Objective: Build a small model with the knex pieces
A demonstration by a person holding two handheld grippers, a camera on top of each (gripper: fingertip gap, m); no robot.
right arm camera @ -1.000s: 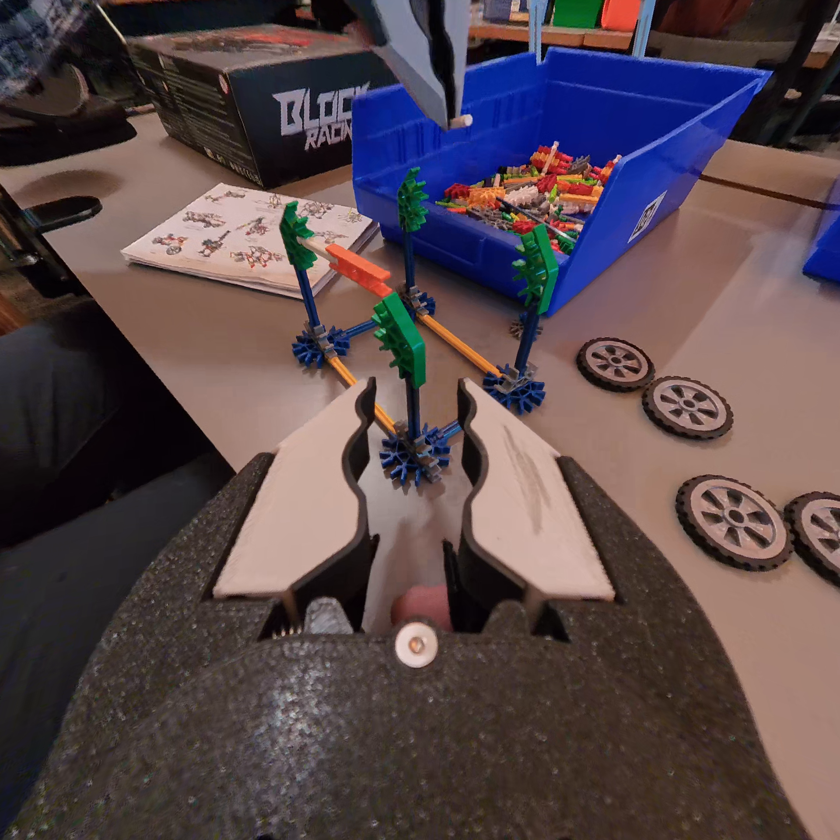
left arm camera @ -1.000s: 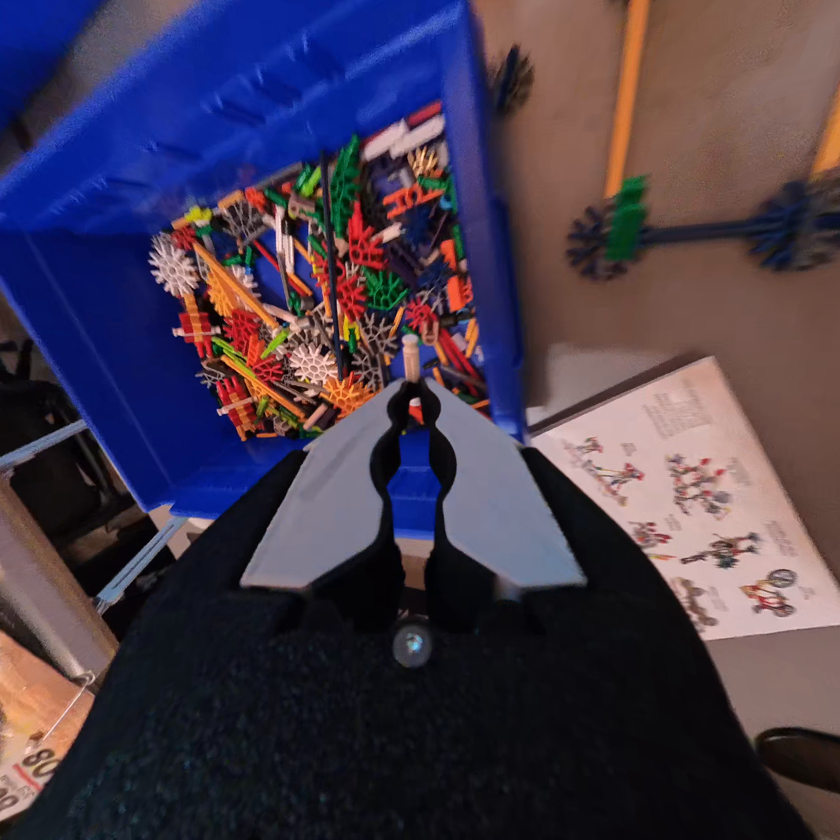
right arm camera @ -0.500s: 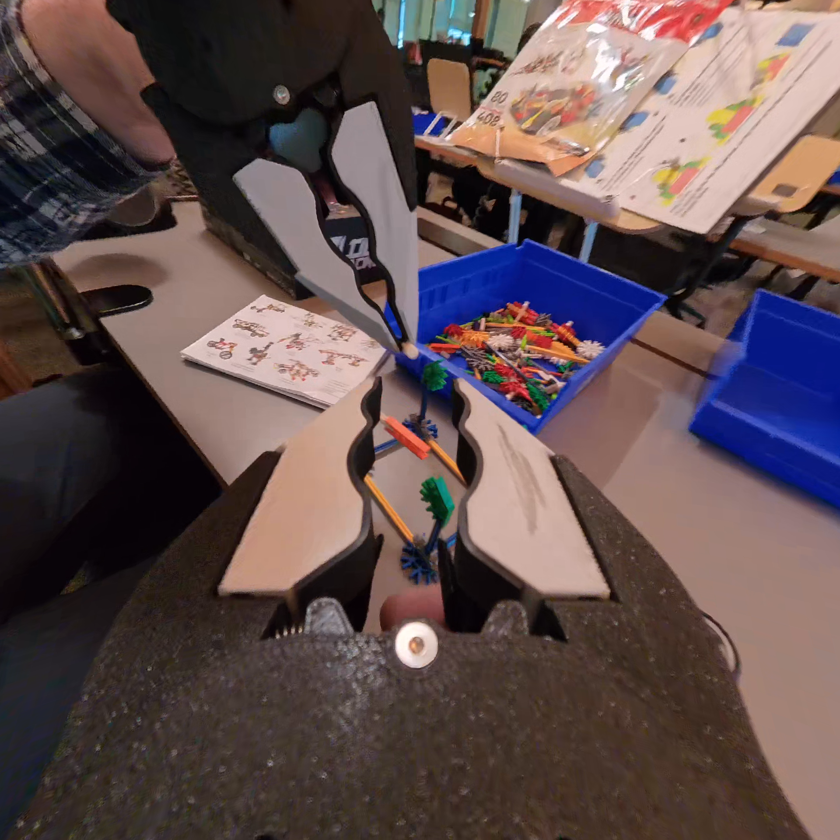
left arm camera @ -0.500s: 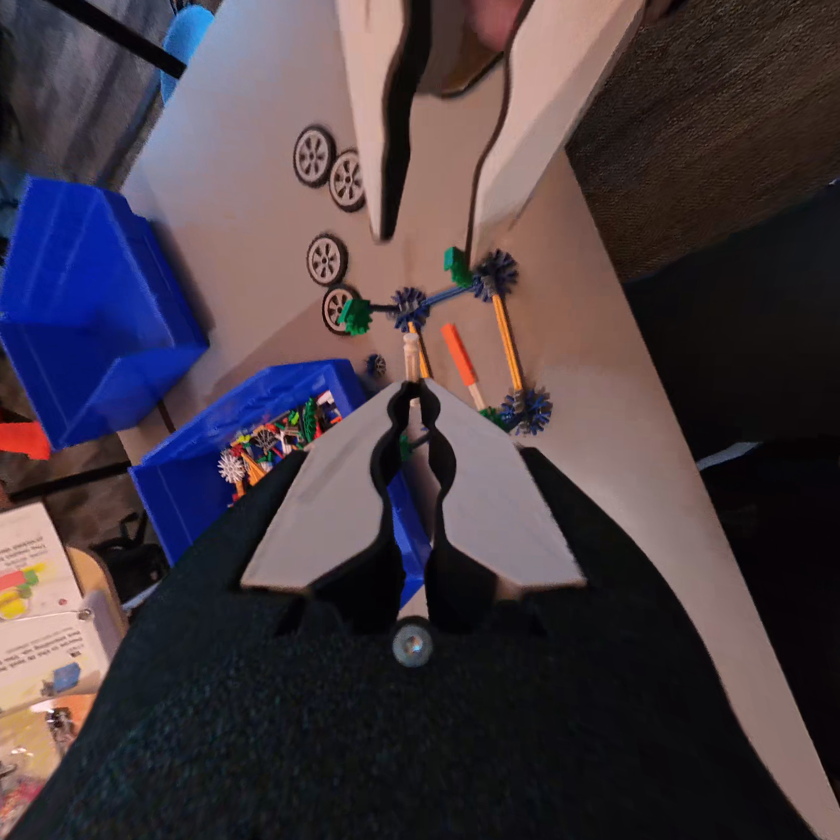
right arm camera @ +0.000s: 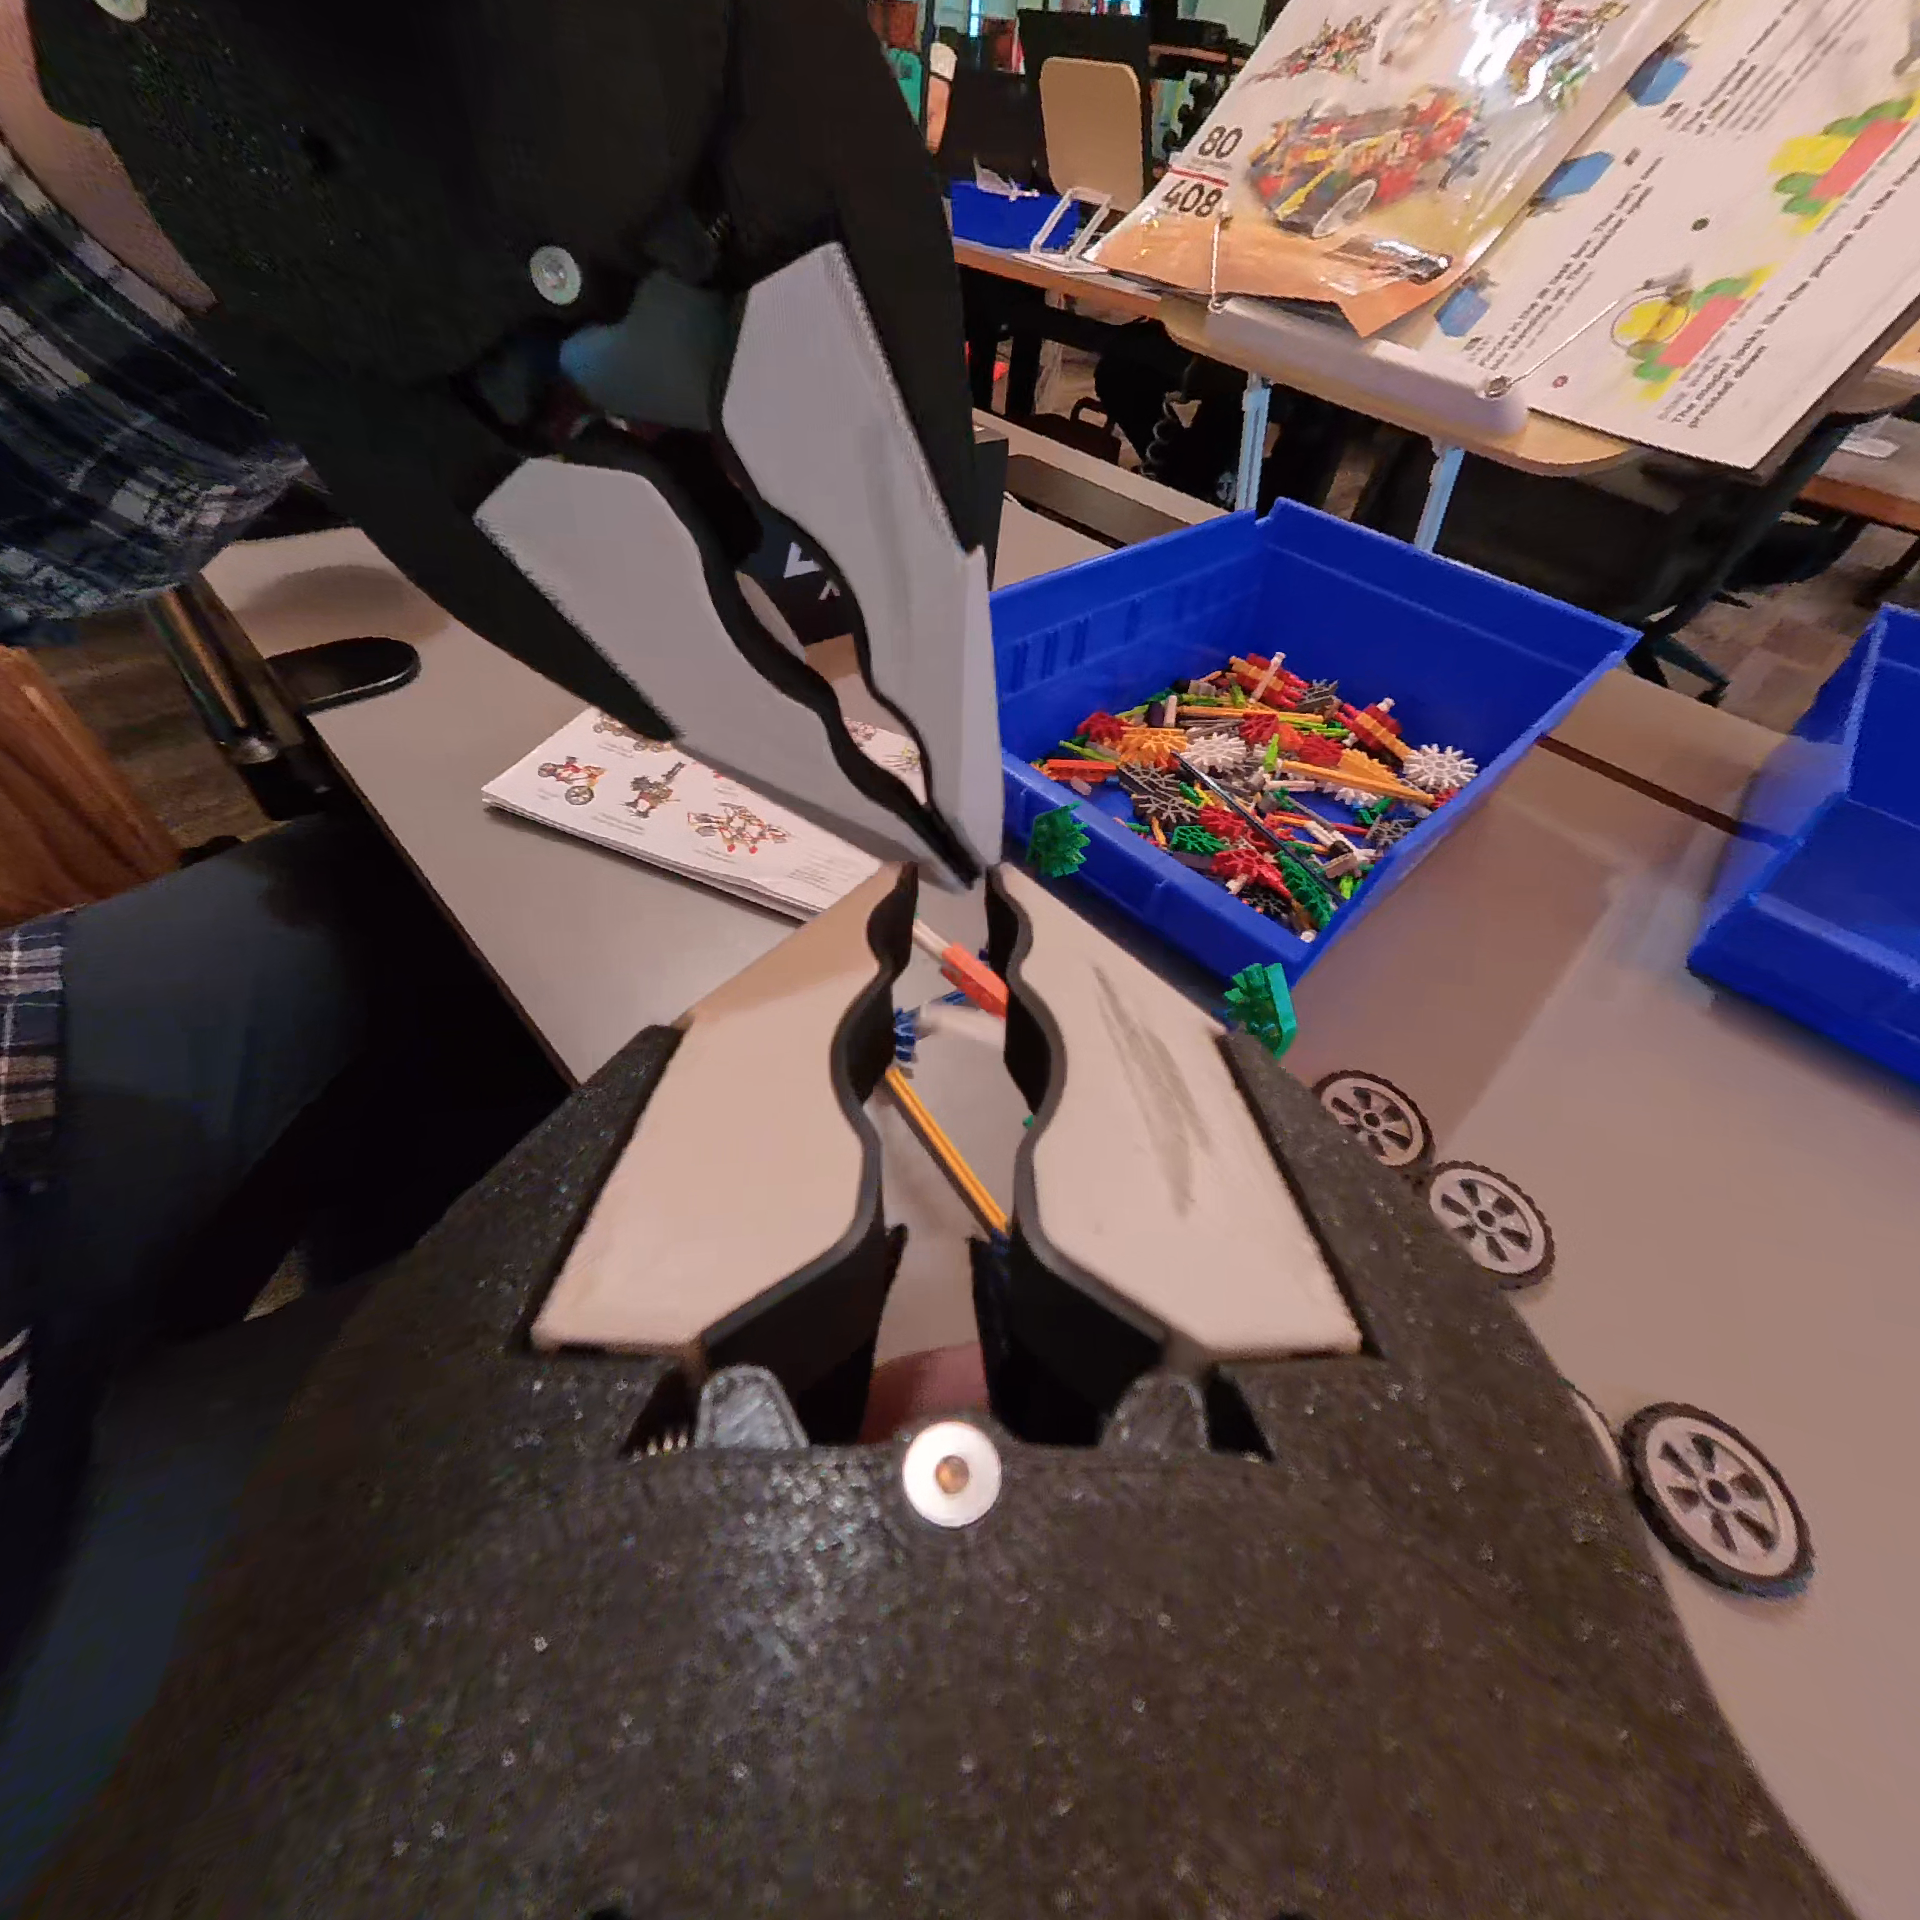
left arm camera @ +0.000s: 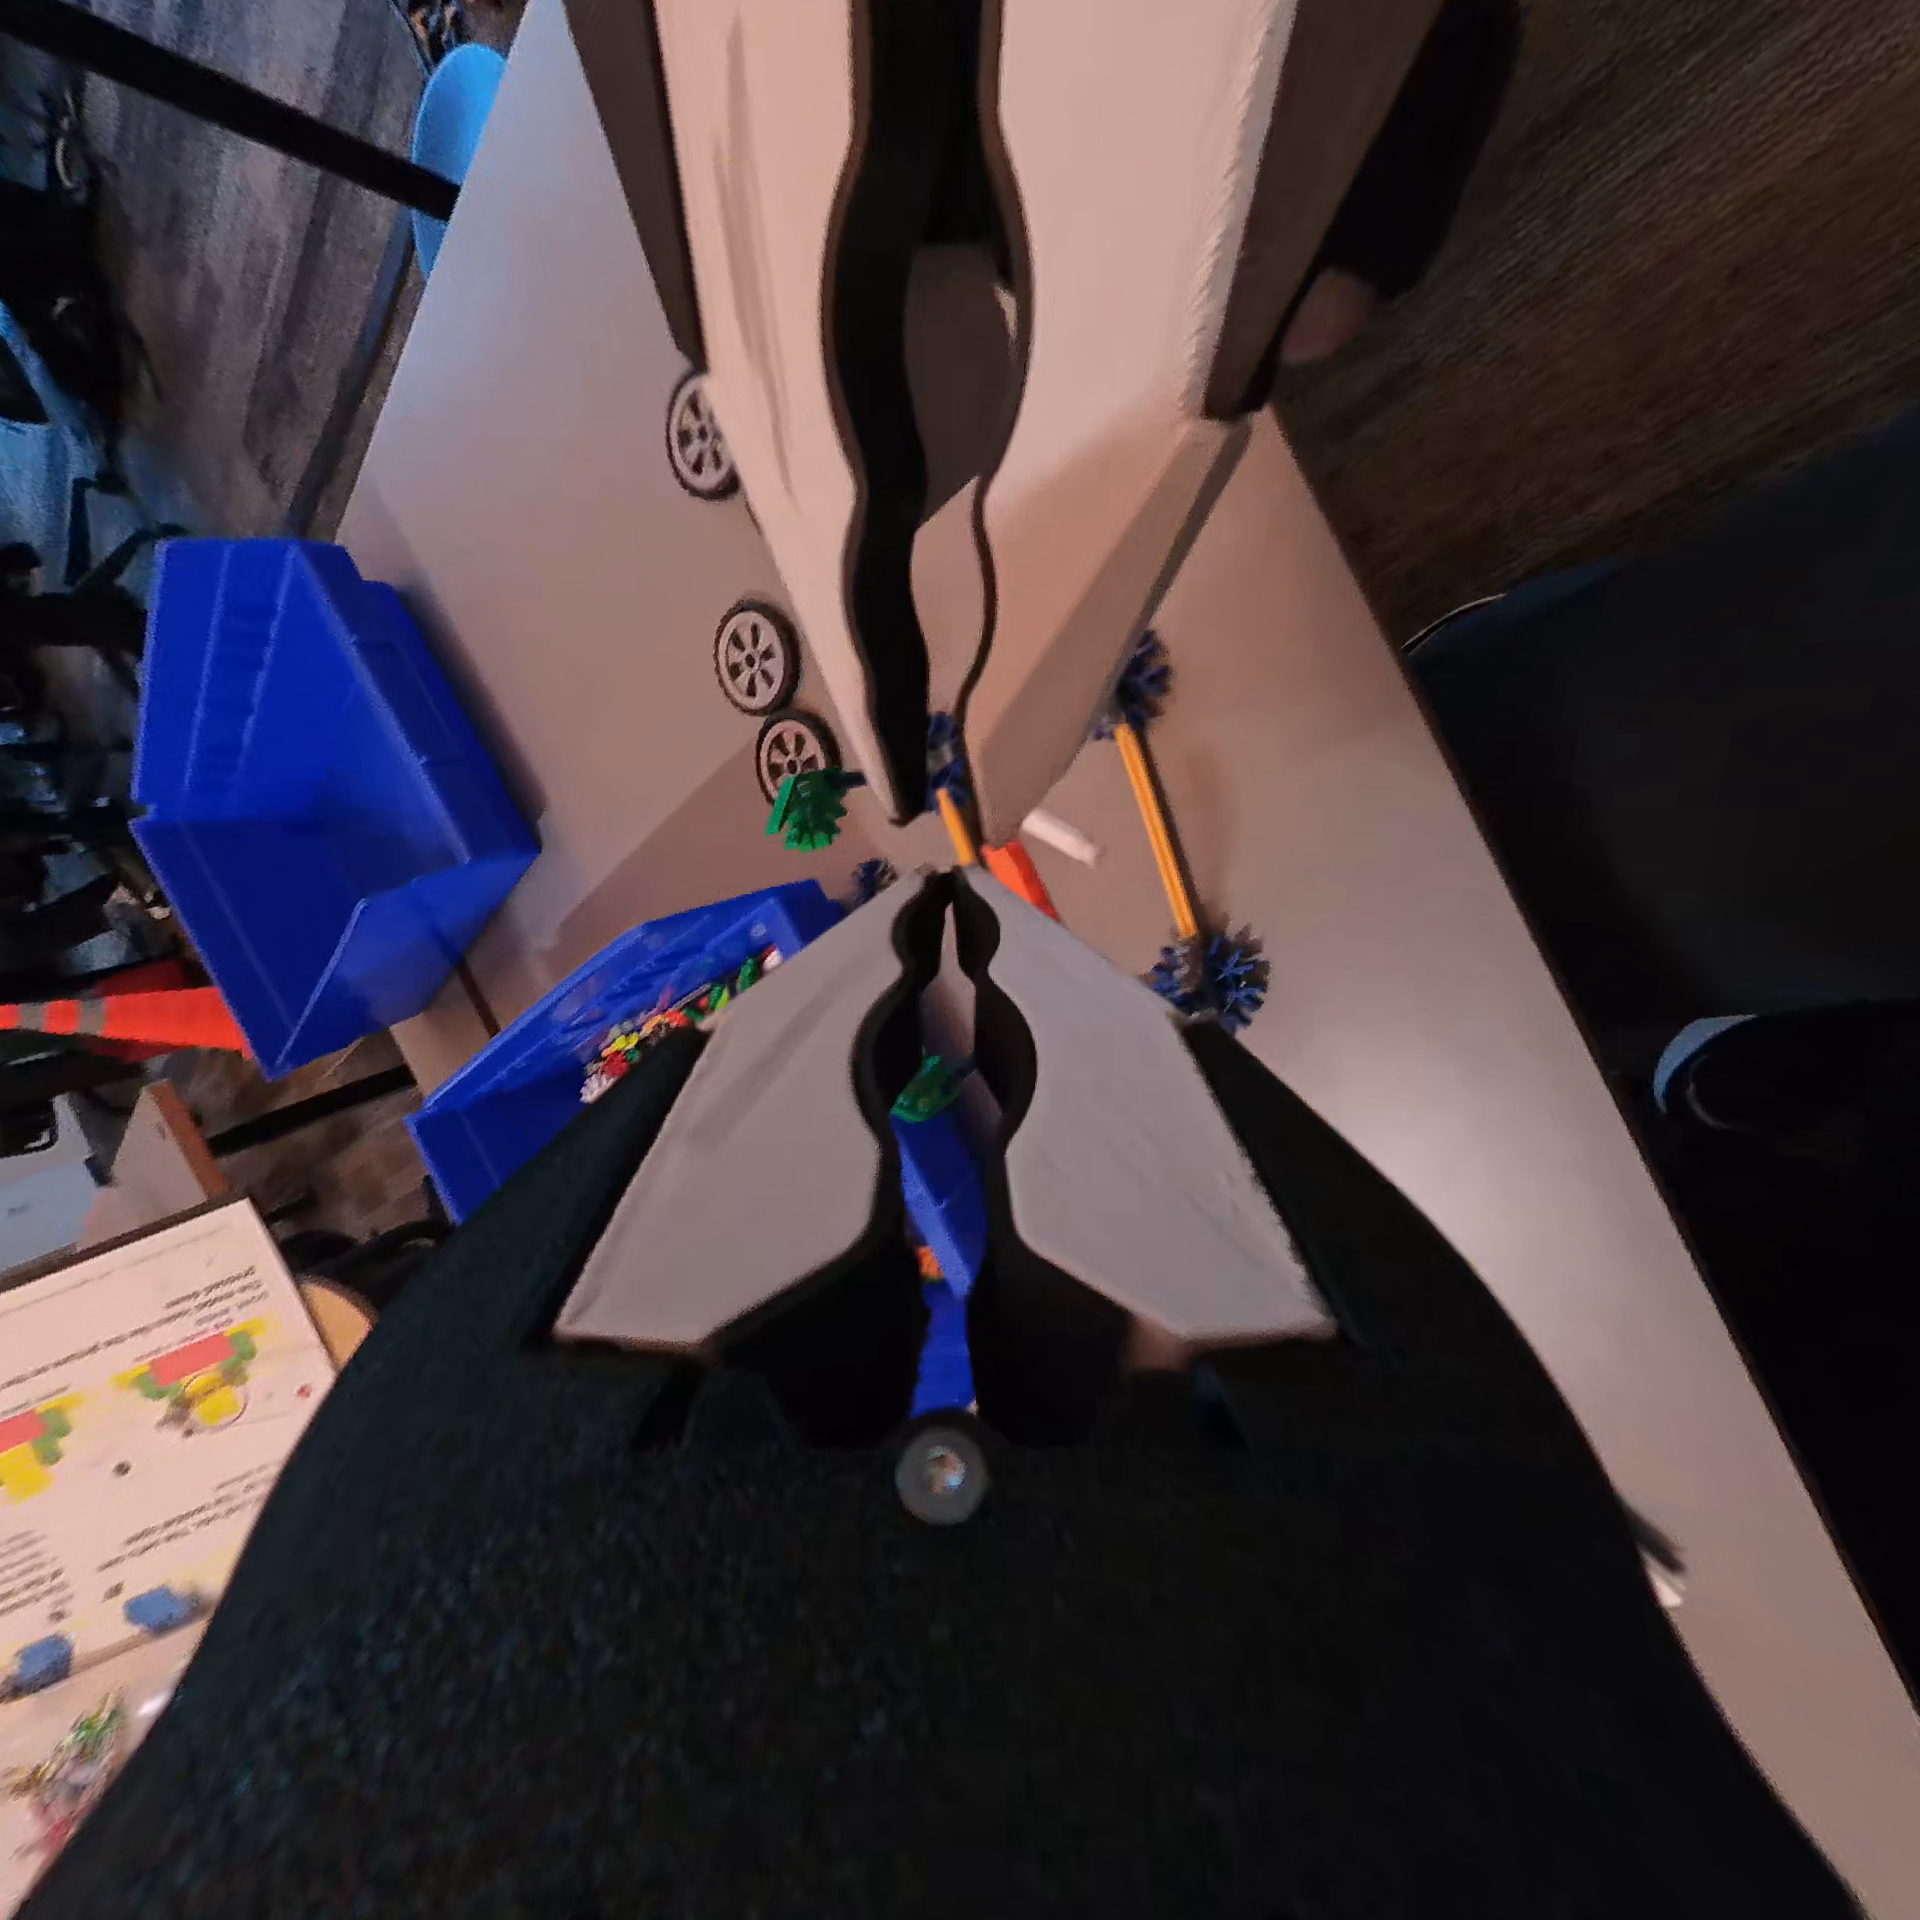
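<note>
My left gripper [left arm camera: 940, 883] is shut. The small white rod pinched in its tips is hidden where the two grippers meet. My right gripper [right arm camera: 951, 883] faces it tip to tip, its jaws a narrow gap apart around the left gripper's tips [right arm camera: 961, 868]. It also shows in the left wrist view [left arm camera: 940, 821], coming from the top. Both hover just above a rod-and-connector frame on the table: blue snowflake connectors [left arm camera: 1210, 977], yellow rods [right arm camera: 945, 1153], green connectors [right arm camera: 1262, 1003] and an orange connector [right arm camera: 977, 977].
A blue bin [right arm camera: 1455, 561] of mixed coloured pieces stands behind the frame, and a second blue bin [right arm camera: 1829, 914] is at the right. Several grey wheels [right arm camera: 1491, 1226] lie on the right. A picture booklet [right arm camera: 675, 810] lies at the left, near the table edge. A stand with instruction sheets [right arm camera: 1558, 208] is behind. The tips of both grippers are at nearly the same place. Between my left fingertips and the orange connector [right arm camera: 977, 977] there is roughly 6 cm.
My left gripper swung away from over the bin toward the frame with the white rod. My right gripper rose to meet it and its jaws narrowed. The tips now meet.
</note>
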